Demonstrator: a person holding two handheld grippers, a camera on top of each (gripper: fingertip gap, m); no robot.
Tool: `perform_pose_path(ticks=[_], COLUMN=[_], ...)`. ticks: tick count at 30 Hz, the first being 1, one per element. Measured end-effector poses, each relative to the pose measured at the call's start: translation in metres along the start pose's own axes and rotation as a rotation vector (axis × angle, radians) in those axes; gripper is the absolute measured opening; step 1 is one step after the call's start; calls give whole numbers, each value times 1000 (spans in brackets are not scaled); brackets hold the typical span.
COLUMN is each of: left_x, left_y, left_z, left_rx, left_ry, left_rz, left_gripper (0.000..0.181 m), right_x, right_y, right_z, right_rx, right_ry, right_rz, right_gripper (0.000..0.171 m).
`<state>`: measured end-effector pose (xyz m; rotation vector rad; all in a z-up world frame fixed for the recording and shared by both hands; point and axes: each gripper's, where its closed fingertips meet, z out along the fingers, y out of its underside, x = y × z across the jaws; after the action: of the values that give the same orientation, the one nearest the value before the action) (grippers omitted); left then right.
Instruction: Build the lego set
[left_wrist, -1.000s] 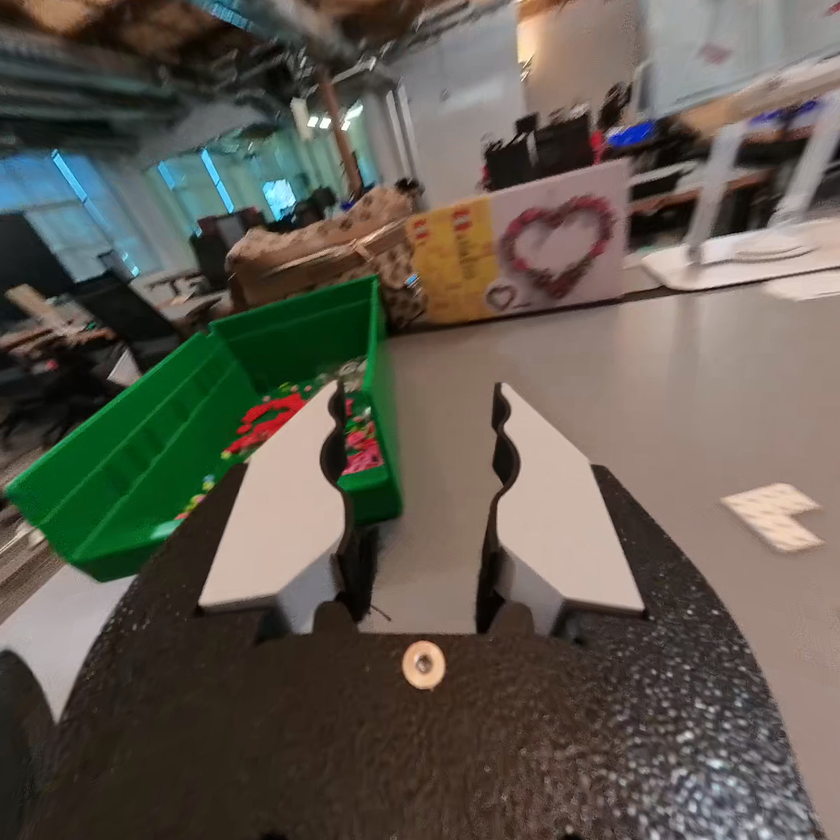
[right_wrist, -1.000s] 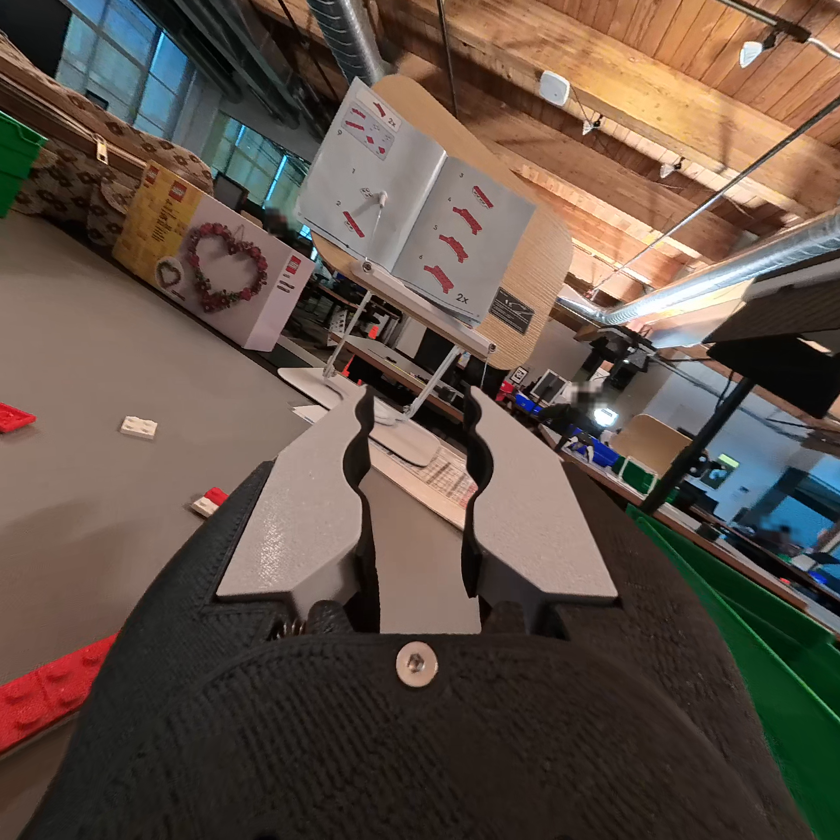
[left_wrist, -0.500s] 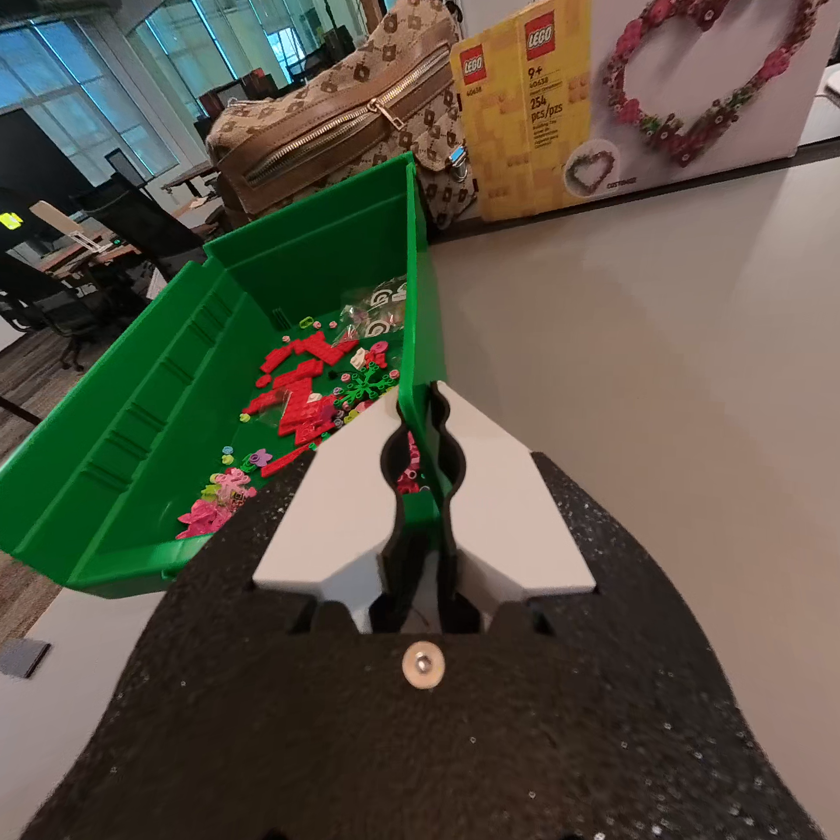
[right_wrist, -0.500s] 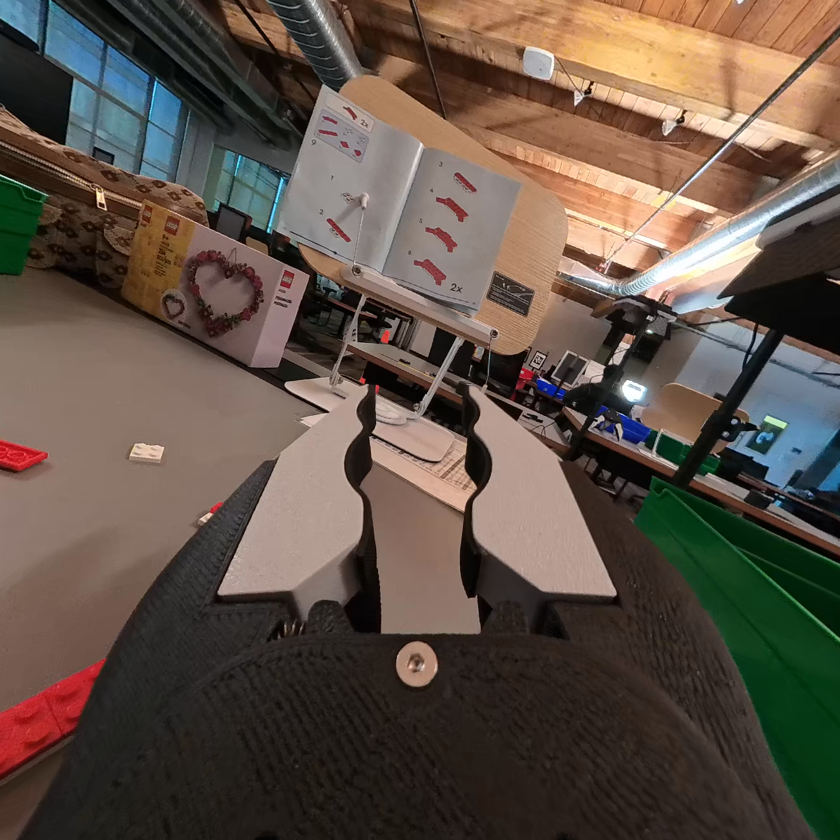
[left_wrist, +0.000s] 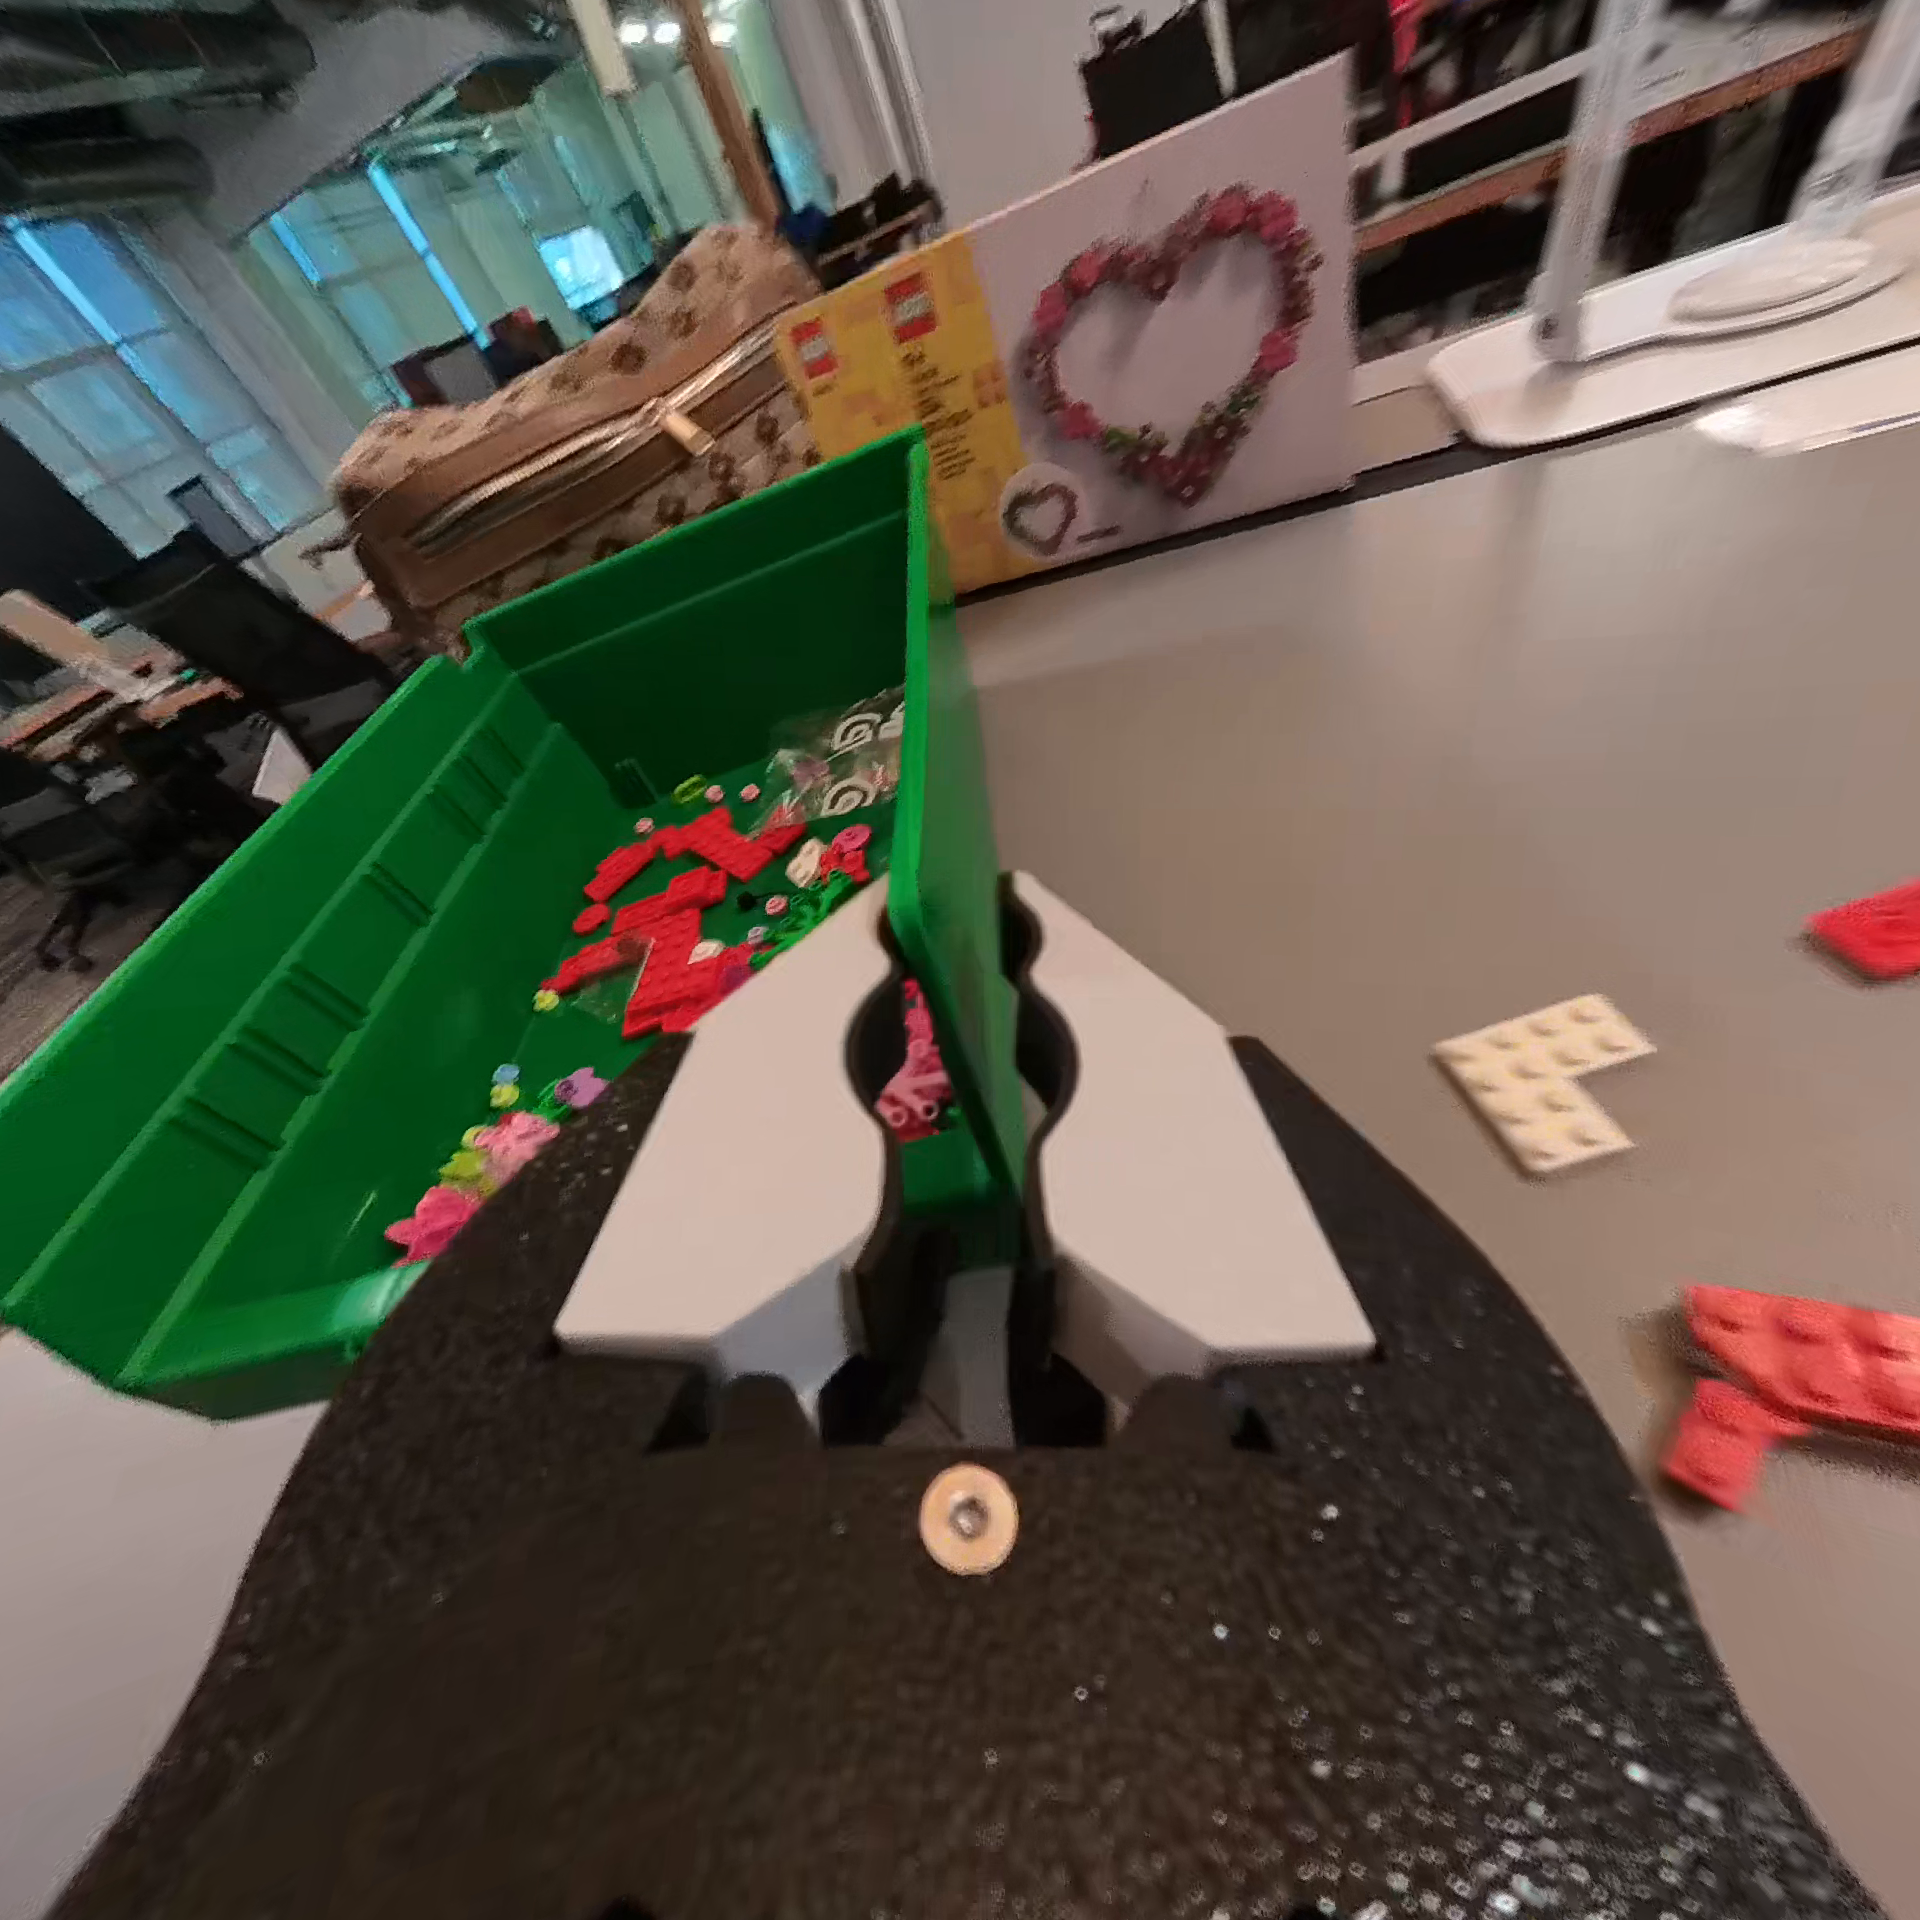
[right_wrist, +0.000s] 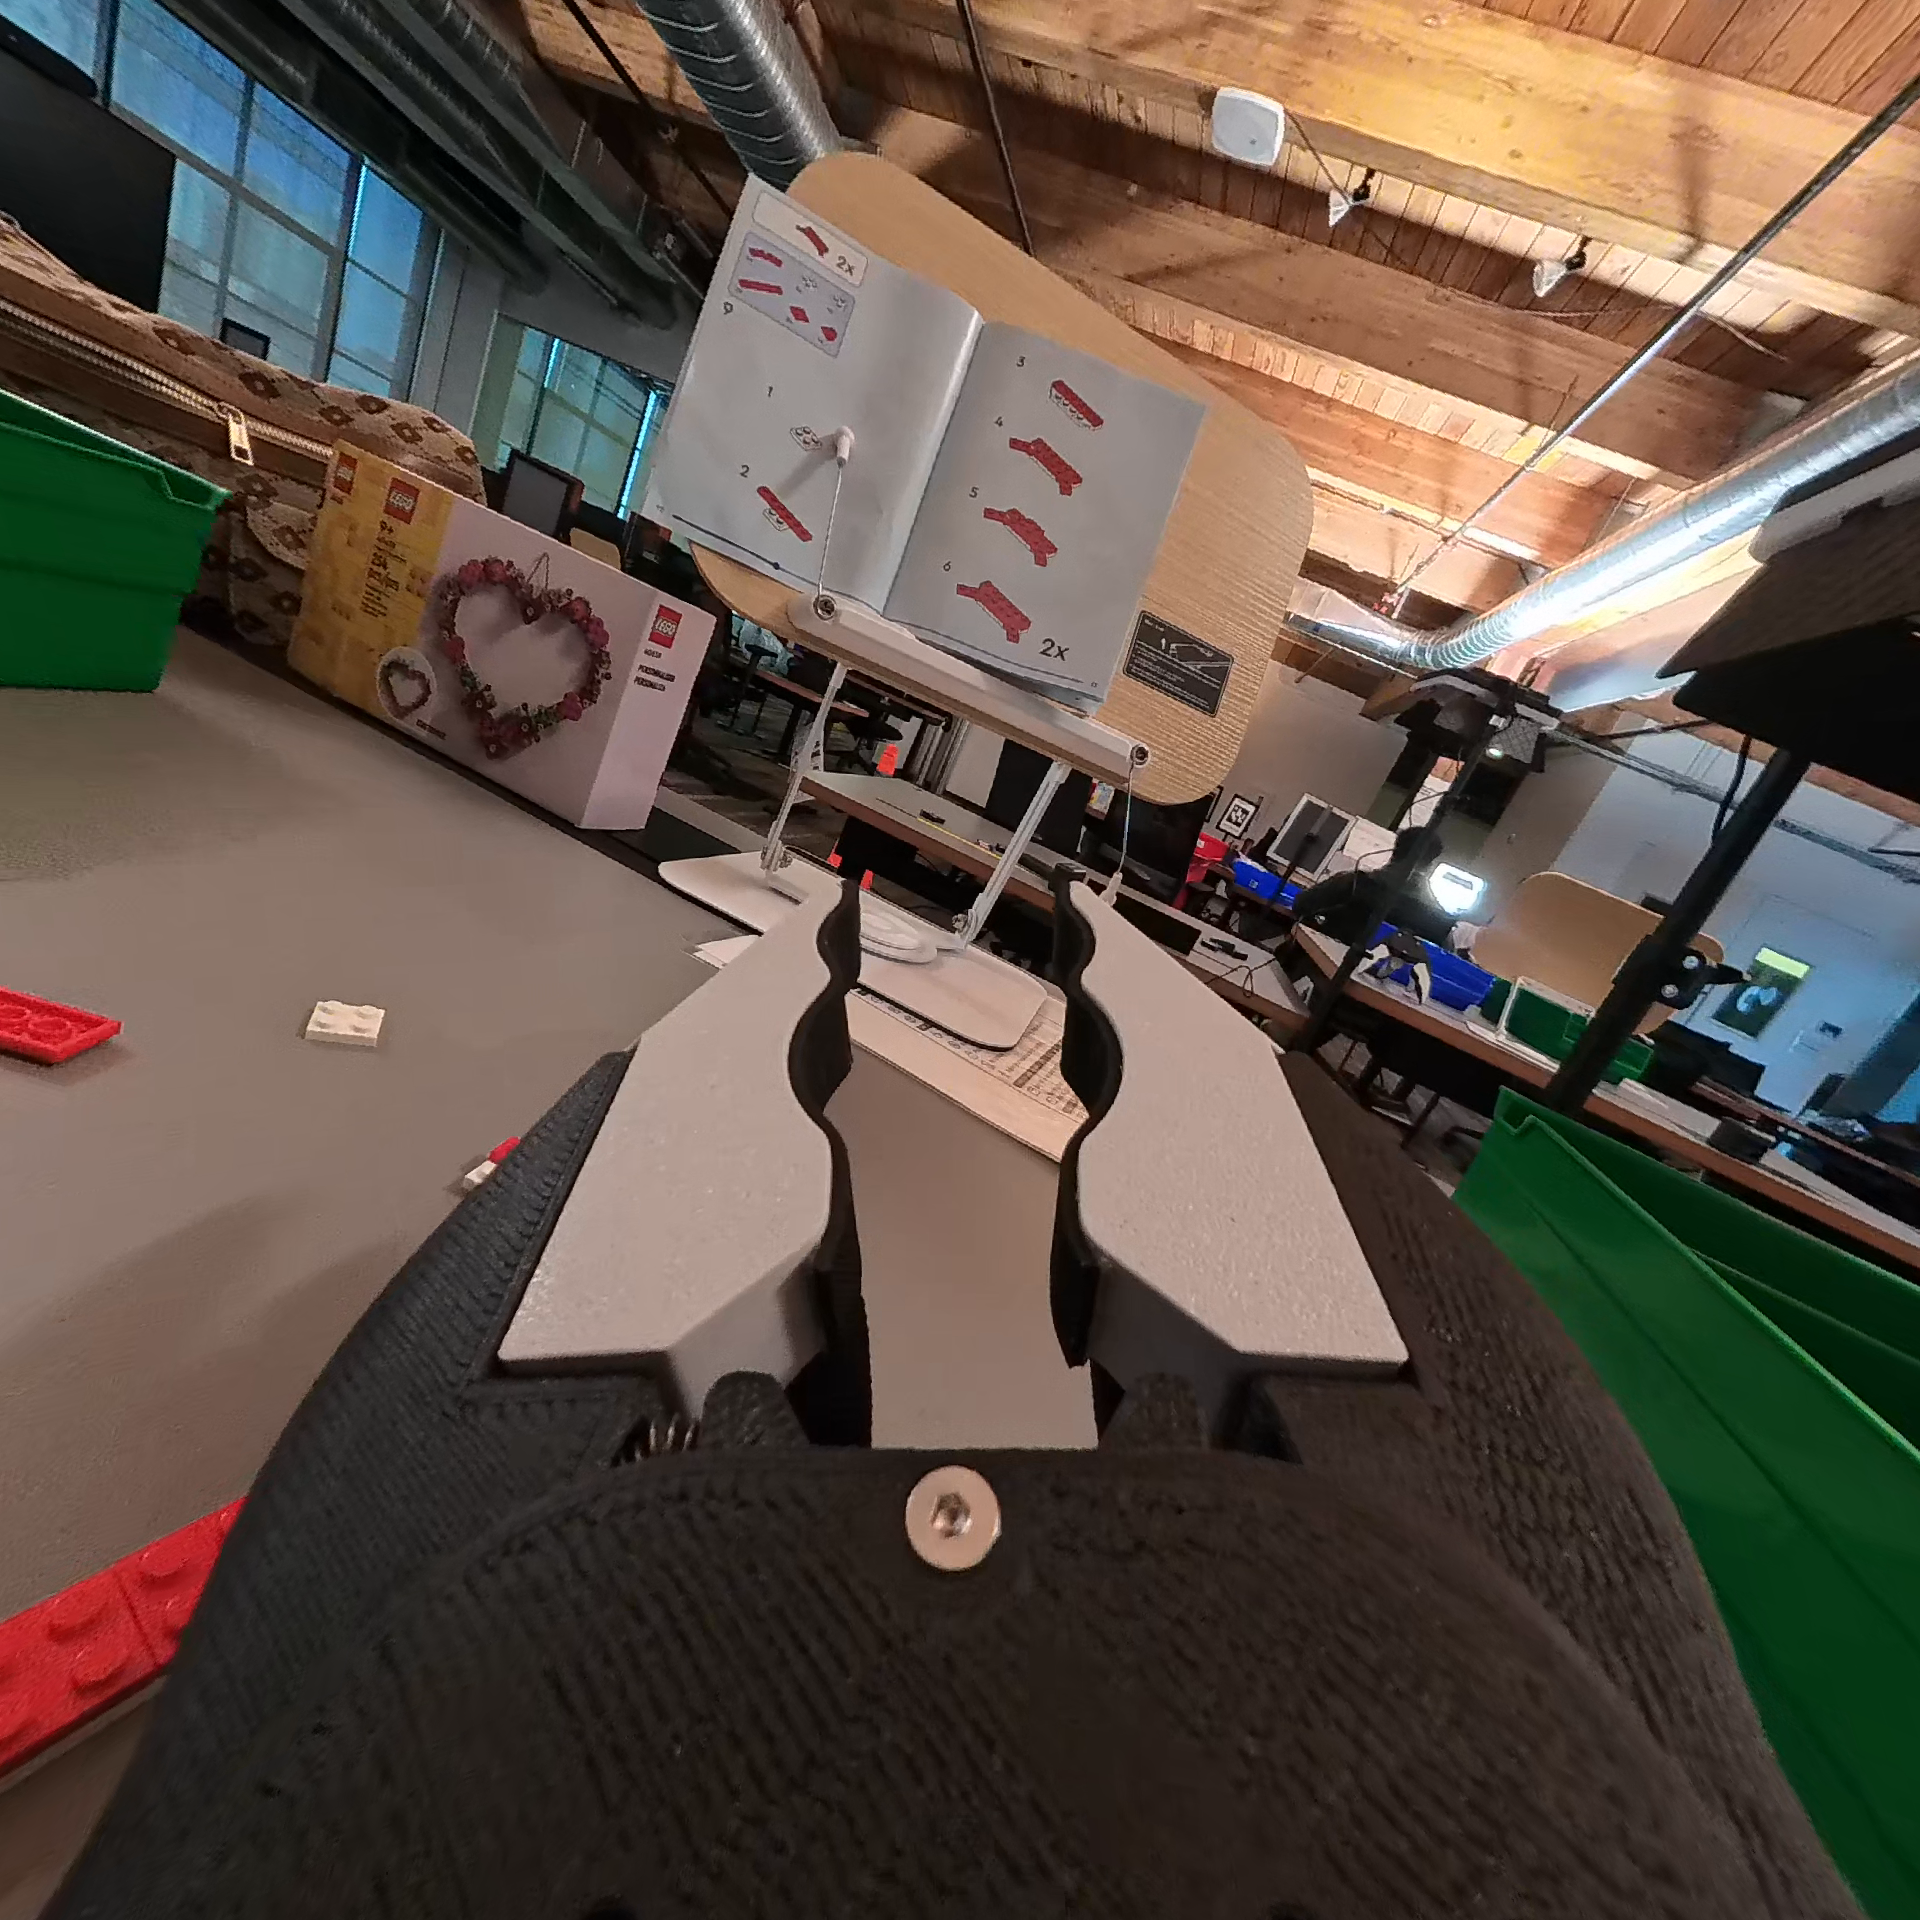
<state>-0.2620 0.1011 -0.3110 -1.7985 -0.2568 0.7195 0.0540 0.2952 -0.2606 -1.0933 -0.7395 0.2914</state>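
Note:
My left gripper (left_wrist: 948, 899) is shut on the right wall of a green bin (left_wrist: 312, 987), one finger inside and one outside. The bin holds many red plates (left_wrist: 675, 935) and pink, green and white small pieces. A white L-shaped plate (left_wrist: 1538, 1081) and red plates (left_wrist: 1808, 1361) lie on the grey table to the right. My right gripper (right_wrist: 956, 904) is open and empty, low over the table, and points at an open instruction booklet (right_wrist: 925, 468) on a stand. A small white plate (right_wrist: 345, 1021) and a red plate (right_wrist: 52, 1023) lie to its left.
The set's box (left_wrist: 1143, 374) and a brown patterned bag (left_wrist: 582, 468) stand behind the bin. A second green bin (right_wrist: 1714, 1351) is close on the right of my right gripper. Another red plate (right_wrist: 94, 1642) lies at its lower left. The booklet stand's white base (right_wrist: 935, 987) sits just ahead. My right fingertips sit around 40 cm from my left ones.
My left gripper went from open beside the bin to closed over its right wall, and its view has since swung right. My right gripper stayed open and tilted slightly.

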Motion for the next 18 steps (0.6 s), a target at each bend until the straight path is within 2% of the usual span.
perform_pose_path(ticks=[3,10,13,15,18], left_x=[23,48,55,57,33], left_y=[-10,-21,-27,-35,-64], left_z=[-6,-2,-4,-15,-43], left_rx=[25,43,55,81,187], left_ry=[54,195,260,318,332], left_rz=[-28,-116,-147,-145,-144], left_gripper=[29,37,52,62,62], right_x=[1,0,0,0,1], right_y=[0,1,1,1,0], right_z=[0,0,0,0,-1], right_rx=[-1,-5,-6,-4,0], right_ry=[3,-1,-3,-1,1], right_rz=[1,1,1,4,11], right_gripper=[36,36,35,35,35])
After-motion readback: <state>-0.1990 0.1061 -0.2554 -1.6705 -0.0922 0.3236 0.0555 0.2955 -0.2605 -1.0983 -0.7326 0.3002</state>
